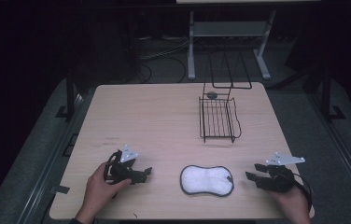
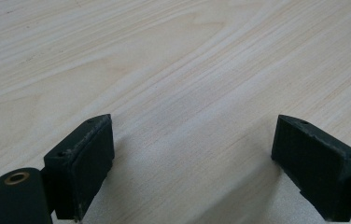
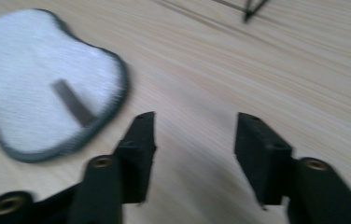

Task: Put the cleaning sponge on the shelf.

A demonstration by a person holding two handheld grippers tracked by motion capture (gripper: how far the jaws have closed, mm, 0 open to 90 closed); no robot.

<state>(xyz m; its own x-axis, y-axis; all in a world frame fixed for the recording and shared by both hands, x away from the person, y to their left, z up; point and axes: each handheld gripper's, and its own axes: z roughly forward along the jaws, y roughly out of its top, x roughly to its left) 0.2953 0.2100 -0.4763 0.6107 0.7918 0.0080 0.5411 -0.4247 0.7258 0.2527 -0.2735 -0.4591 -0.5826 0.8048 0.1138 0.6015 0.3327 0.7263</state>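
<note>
While pad (image 1: 207, 180) lies flat, hand-held grippers flank it.

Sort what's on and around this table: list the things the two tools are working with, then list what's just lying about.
In hand:
- white pad with dark edging, lying flat between the tools
- left tool, jaws open, nothing between them
- right tool, jaws open, nothing between them

Lying about:
- black wire rack, farther back on the table
- cables on the floor behind

No legible text, seemingly, anywhere
</note>
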